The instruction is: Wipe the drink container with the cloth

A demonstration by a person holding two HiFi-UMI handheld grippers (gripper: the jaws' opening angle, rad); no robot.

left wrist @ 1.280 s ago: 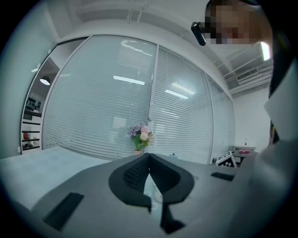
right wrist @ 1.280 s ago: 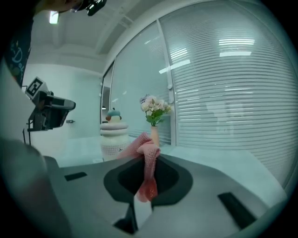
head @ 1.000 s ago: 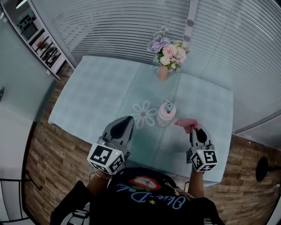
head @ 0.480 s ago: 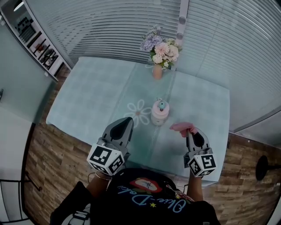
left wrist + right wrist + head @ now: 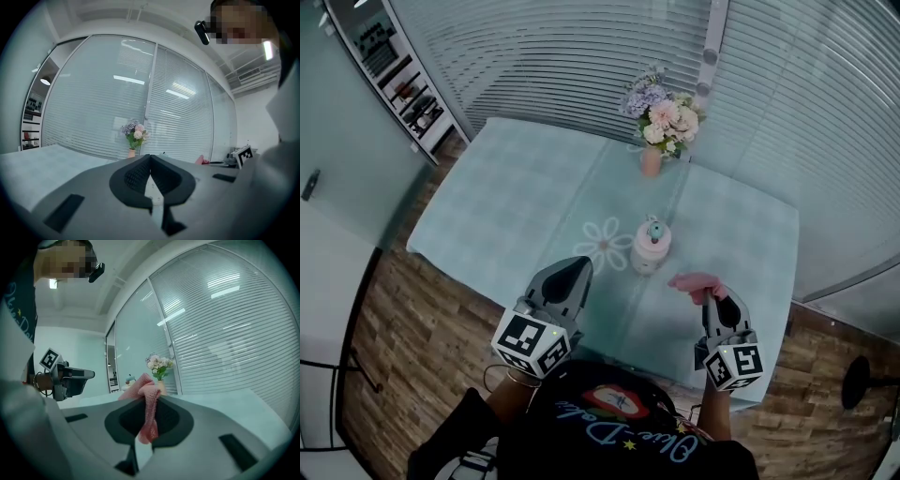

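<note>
The drink container [image 5: 652,246], pink with a teal lid, stands upright near the middle of the pale teal table [image 5: 516,202]. Its lid [image 5: 130,379] peeks over the jaws in the right gripper view. My right gripper [image 5: 715,292] hovers to the container's right and nearer to me, shut on a pink cloth [image 5: 697,282]. That cloth [image 5: 147,404] hangs bunched between the jaws. My left gripper [image 5: 579,265] is held in front of the container's left side, apart from it. Its jaws [image 5: 150,156] are shut with nothing between them.
A vase of pink and purple flowers [image 5: 658,127] stands at the table's far edge, behind the container. Slatted blinds [image 5: 581,56] line the wall behind. A flower pattern [image 5: 607,246] marks the tablecloth left of the container. Wooden floor [image 5: 403,309] surrounds the table.
The head view has shifted. My right gripper, with the cloth in it, has drawn slightly back from the container towards me. The left gripper has barely moved.
</note>
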